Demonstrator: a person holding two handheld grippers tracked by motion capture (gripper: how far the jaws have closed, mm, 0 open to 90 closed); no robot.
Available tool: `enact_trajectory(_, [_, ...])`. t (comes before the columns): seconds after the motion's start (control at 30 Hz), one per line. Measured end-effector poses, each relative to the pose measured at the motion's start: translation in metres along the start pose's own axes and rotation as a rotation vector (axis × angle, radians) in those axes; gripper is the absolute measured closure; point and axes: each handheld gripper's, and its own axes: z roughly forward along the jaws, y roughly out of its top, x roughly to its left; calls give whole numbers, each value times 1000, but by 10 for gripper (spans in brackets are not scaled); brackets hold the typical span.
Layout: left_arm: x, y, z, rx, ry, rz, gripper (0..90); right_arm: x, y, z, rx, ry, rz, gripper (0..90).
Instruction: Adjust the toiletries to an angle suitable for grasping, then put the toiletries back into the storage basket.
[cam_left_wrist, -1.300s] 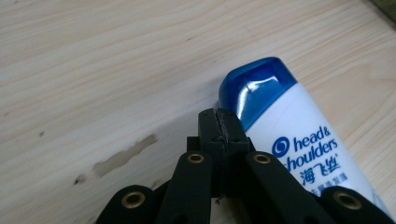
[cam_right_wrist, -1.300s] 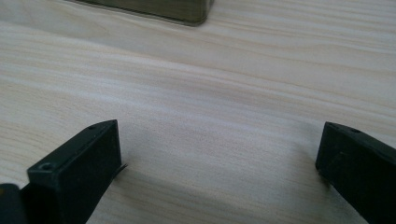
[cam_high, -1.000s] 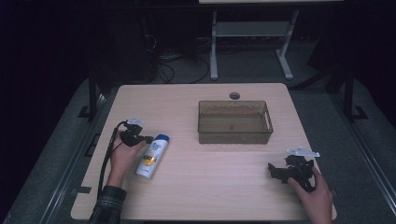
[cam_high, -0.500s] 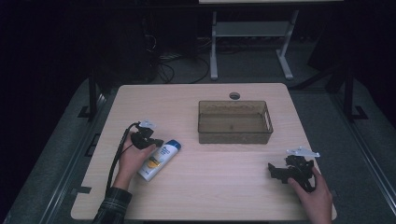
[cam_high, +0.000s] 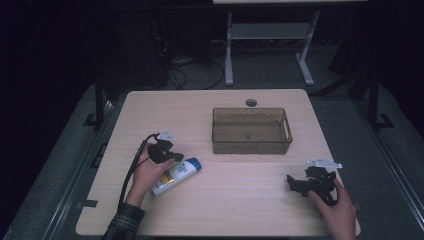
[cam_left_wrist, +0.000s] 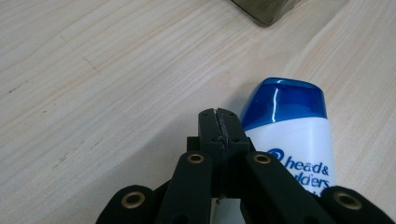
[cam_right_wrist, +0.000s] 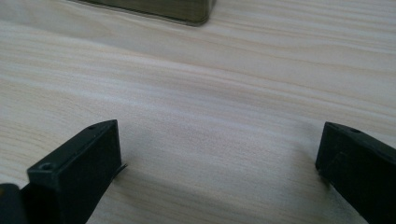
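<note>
High view: left gripper (cam_high: 165, 151) clenched empty, shifted toward 3 o'clock, nudging shampoo bottle (cam_high: 177, 175) toward bin (cam_high: 251, 131); right gripper (cam_high: 305, 184) released, idle.

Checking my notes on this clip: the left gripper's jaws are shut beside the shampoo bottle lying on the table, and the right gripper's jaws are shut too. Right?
Not quite. The right gripper is open: the right gripper view shows its jaws wide apart over bare table. The left gripper is shut beside the lying shampoo bottle.
</note>
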Motion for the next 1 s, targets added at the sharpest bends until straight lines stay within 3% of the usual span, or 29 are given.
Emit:
enact_trajectory(0.17, [1, -1, -15, -29, 5, -11, 881, 0, 0, 0, -1, 5, -3, 0])
enact_trajectory(0.3, [1, -2, -27, -46, 8, -9, 776, 1, 2, 2, -2, 9, -7, 0])
enact_trajectory(0.53, [-4, -4, -40, -44, -43, 1, 574, 1, 2, 3, -2, 8, -8, 0])
enact_trajectory(0.73, [-9, -1, -41, -22, -54, 42, 450, 1, 3, 3, -2, 9, -9, 0])
enact_trajectory(1.0, [-19, 8, -33, 25, -73, 112, 397, 1, 3, 3, -2, 9, -9, 0])
